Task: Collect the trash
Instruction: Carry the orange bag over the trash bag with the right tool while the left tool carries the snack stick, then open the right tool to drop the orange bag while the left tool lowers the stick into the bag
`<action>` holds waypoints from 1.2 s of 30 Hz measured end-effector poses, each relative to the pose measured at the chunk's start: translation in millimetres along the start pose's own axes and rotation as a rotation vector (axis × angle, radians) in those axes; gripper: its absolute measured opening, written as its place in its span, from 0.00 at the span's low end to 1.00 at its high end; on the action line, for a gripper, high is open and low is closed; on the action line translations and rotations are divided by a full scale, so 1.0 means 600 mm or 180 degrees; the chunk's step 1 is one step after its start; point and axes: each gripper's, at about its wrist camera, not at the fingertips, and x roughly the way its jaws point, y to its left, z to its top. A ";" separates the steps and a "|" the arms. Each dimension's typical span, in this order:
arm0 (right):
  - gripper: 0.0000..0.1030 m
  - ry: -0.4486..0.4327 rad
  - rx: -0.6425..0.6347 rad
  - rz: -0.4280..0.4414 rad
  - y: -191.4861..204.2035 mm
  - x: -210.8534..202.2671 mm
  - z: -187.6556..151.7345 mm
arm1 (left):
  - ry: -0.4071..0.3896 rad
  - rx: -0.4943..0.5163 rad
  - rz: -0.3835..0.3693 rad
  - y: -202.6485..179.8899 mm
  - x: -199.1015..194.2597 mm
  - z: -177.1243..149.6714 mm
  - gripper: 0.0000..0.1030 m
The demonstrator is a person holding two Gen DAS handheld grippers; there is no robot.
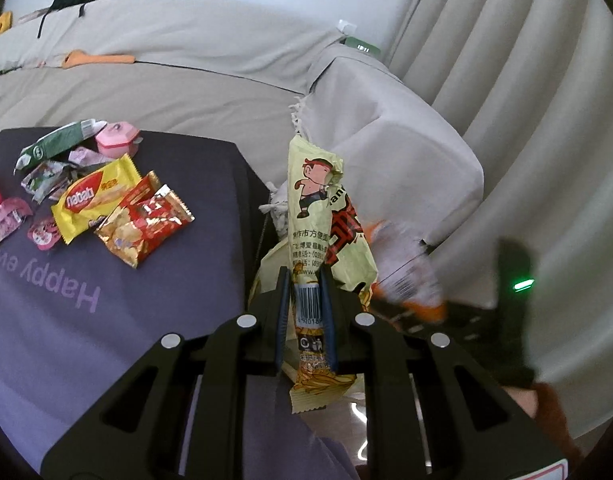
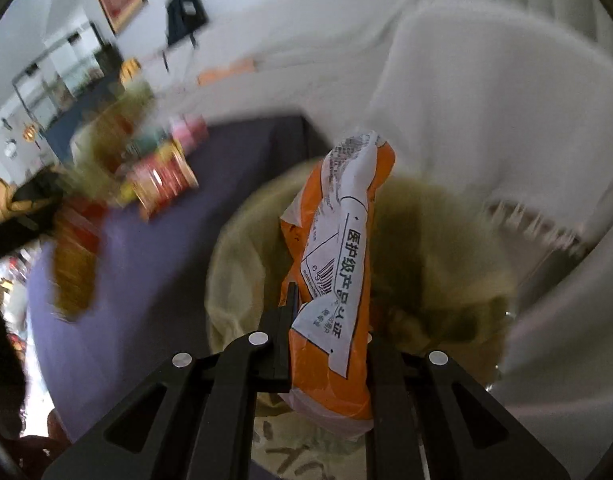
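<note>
In the left wrist view my left gripper (image 1: 305, 280) is shut on a pale yellow snack wrapper (image 1: 312, 200) with a cartoon figure, which stands upright between the pads. It hangs past the purple table's edge (image 1: 226, 240), above a bin lined with a yellowish bag (image 1: 268, 268). To the right, blurred, is my right gripper with an orange and white packet (image 1: 406, 268). In the right wrist view my right gripper (image 2: 326, 300) is shut on that orange and white packet (image 2: 342, 248), over the mouth of the bin's yellowish liner (image 2: 234, 280). Its right finger is hidden behind the packet.
Several wrappers lie on the purple table: a yellow one (image 1: 94, 200), a red and gold one (image 1: 146, 220), a green one (image 1: 54, 146) and a pink cup (image 1: 116, 138). A grey-covered sofa arm (image 1: 386, 140) stands behind the bin, with curtains (image 1: 526, 100) on the right.
</note>
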 end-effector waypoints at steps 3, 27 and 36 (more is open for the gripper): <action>0.11 0.0160 0.0009 -0.0043 0.006 0.036 -0.014 | -0.0010 -0.0020 -0.0022 0.011 -0.003 -0.004 0.13; 0.53 -0.0790 0.0026 -0.0583 -0.003 -0.152 0.033 | 0.0241 -0.0116 -0.0413 0.009 0.060 -0.015 0.13; 0.53 -0.0955 0.0136 -0.0686 -0.034 -0.175 0.051 | 0.0607 0.0099 -0.0395 -0.053 0.185 -0.022 0.13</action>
